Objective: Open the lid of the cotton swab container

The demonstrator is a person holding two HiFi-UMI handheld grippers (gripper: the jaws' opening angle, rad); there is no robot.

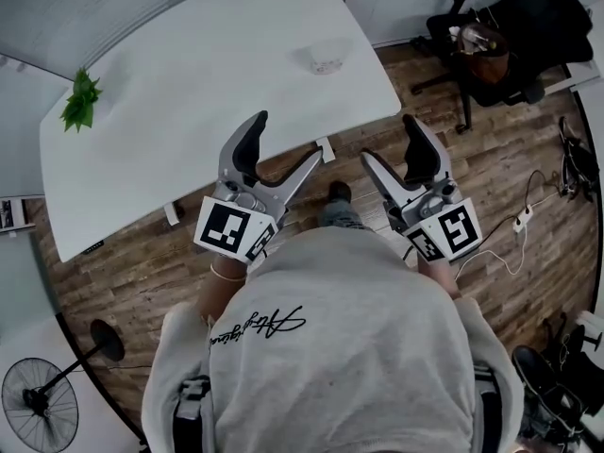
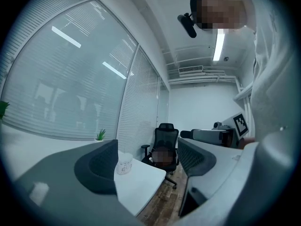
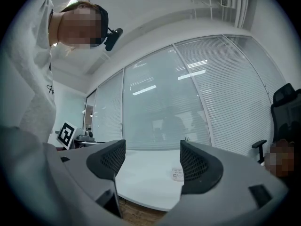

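Note:
The cotton swab container (image 1: 324, 58) is a small clear round tub with its lid on, standing near the far right edge of the white table (image 1: 189, 92). It shows small in the left gripper view (image 2: 124, 164), beside the left jaw, and in the right gripper view (image 3: 177, 174), by the right jaw. Both grippers are held up in front of the person's chest, short of the table and well away from the container. My left gripper (image 1: 286, 140) is open and empty. My right gripper (image 1: 390, 142) is open too, with nothing between its jaws.
A small green plant (image 1: 82, 99) stands at the table's left end. Black office chairs (image 1: 510, 36) with a brown bag sit on the wood floor at the right. A standing fan (image 1: 38, 404) is at the lower left, and a white power strip (image 1: 521, 221) with its cable lies at the right.

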